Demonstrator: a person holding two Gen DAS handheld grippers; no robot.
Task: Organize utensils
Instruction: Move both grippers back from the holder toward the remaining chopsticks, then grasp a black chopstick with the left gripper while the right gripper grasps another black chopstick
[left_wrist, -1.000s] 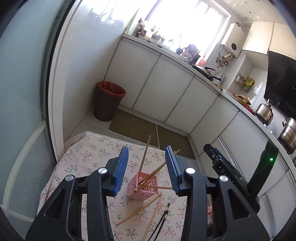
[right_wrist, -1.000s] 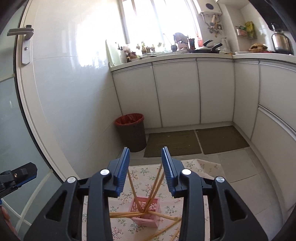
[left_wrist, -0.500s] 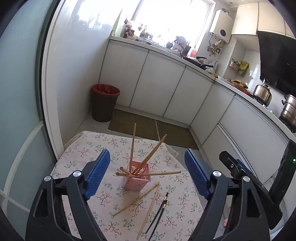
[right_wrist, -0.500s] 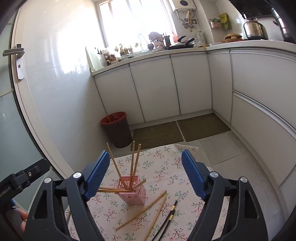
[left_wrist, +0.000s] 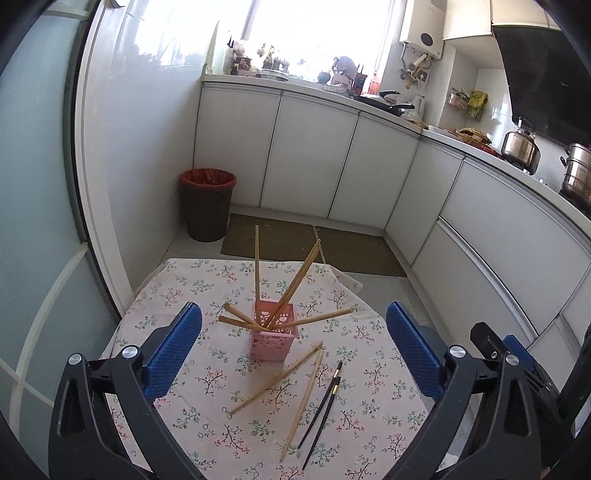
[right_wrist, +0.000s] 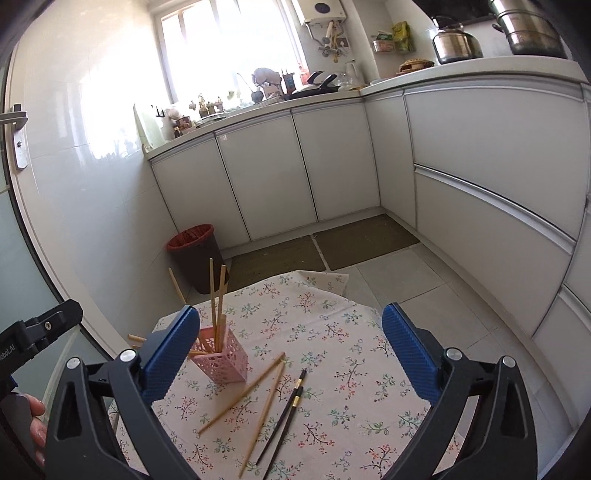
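A pink perforated holder (left_wrist: 272, 332) stands on the floral tablecloth (left_wrist: 207, 369) with several wooden chopsticks leaning out of it; it also shows in the right wrist view (right_wrist: 221, 356). Two wooden chopsticks (left_wrist: 291, 384) and two black chopsticks (left_wrist: 324, 402) lie loose on the cloth in front of it; the right wrist view shows the wooden pair (right_wrist: 255, 391) and the black pair (right_wrist: 286, 411) too. My left gripper (left_wrist: 293, 349) is wide open and empty above the table. My right gripper (right_wrist: 290, 354) is wide open and empty, the holder by its left finger.
A brown bin with a red liner (left_wrist: 207, 203) stands on the floor beyond the table. White kitchen cabinets (left_wrist: 314, 162) run along the back and right. A glass door (left_wrist: 33, 221) is close on the left. The table edge falls off to the right (right_wrist: 388, 325).
Both grippers have opened from nearly closed to wide open and pulled back and up from the holder. More of the table and the loose chopsticks now shows.
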